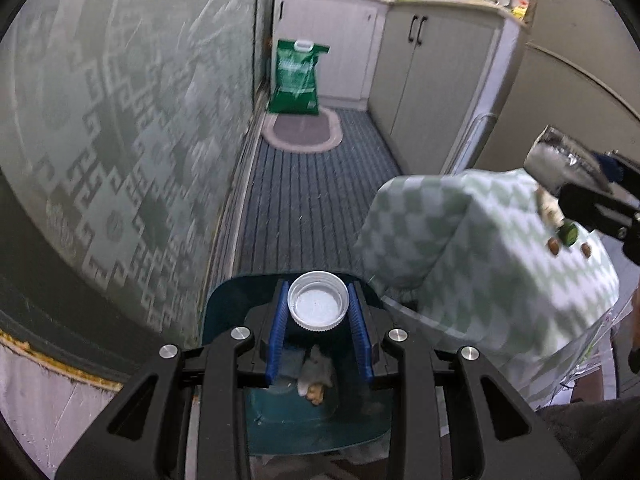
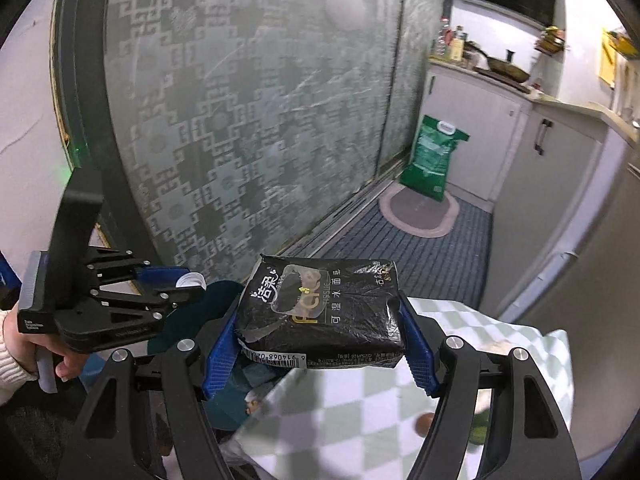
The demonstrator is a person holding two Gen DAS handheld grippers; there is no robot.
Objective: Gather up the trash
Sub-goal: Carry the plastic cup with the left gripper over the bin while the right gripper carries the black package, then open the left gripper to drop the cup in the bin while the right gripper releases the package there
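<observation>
The white bottle cap (image 1: 318,303) sits clamped between the blue fingers (image 1: 280,330) of the left gripper (image 1: 319,312), open side facing the camera. Directly below those fingers lies a teal bin (image 1: 320,420) with a crumpled scrap (image 1: 316,376) at its bottom (what the scrap is, I cannot tell). Just right of the fingers, a desk under a green-and-white checked cloth (image 1: 480,260) carries a few small brown bits (image 1: 554,245) and a green piece (image 1: 568,234) near its far edge.

The right gripper (image 2: 320,344) holds a black tissue pack (image 2: 320,312) crosswise, its blue fingers (image 2: 218,356) pressing on both short ends. The pack hangs above the desk's near edge, with the checked cloth (image 2: 360,420) below and to the right of the fingers. To the left of these fingers, the left gripper (image 2: 188,286) appears from the side, held in a hand (image 2: 48,354) with a pale knitted cuff.

Beyond both pairs of fingers runs a striped grey floor mat (image 1: 312,200), then an oval rug (image 1: 304,132) with a green sack (image 1: 296,80) standing on it against white cabinets (image 1: 432,80). A patterned frosted-glass door (image 1: 120,140) lines the left.
</observation>
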